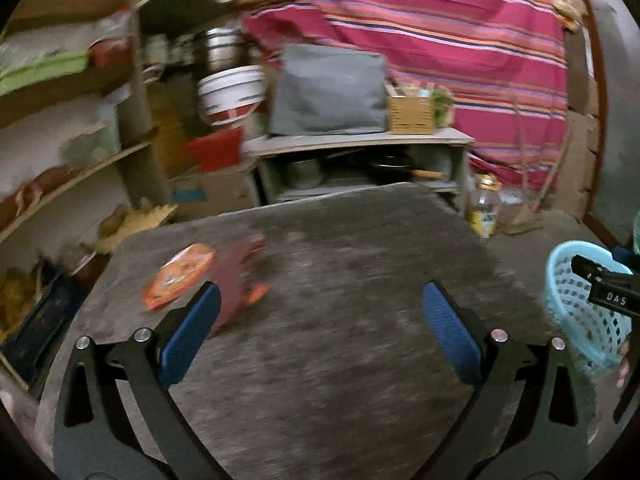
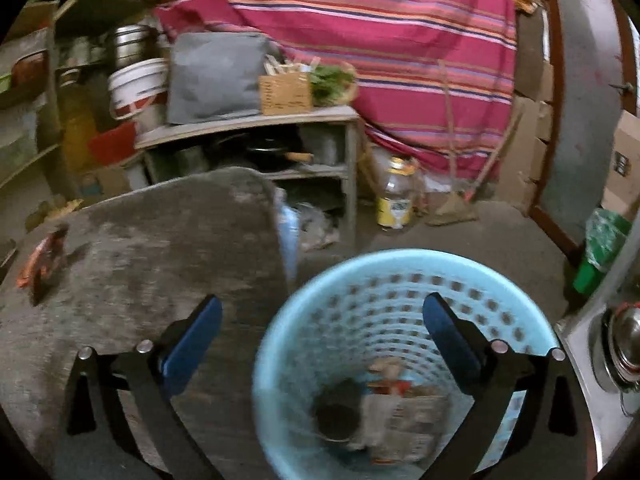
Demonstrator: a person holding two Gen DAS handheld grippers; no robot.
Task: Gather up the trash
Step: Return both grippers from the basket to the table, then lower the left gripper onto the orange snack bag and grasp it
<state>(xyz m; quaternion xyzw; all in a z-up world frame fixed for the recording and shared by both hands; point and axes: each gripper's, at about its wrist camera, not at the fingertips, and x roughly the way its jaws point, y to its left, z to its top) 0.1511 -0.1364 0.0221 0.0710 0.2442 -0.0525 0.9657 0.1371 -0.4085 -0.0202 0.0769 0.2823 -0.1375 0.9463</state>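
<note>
Two wrappers left: orange wrapper (image 1: 178, 276) and dark red wrapper (image 1: 240, 280) are lying on table (image 1: 340, 280)
Left gripper (image 1: 320, 328): gaping wide, empty, should be pinching one wrapper flat
Right gripper (image 2: 322, 336): hanging wide over blue basket (image 2: 280, 320), holding nothing

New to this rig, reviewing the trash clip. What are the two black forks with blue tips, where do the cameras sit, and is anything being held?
No robot here: a person carries a hand-held gripper in each hand, with a fisheye camera looking along its blue fingers. The left hand-held gripper is open and empty above the grey table, where an orange wrapper and a dark red wrapper lie. The right hand-held gripper is open and empty over the blue basket, which already holds some trash. The basket stands on the floor beside the table.
</note>
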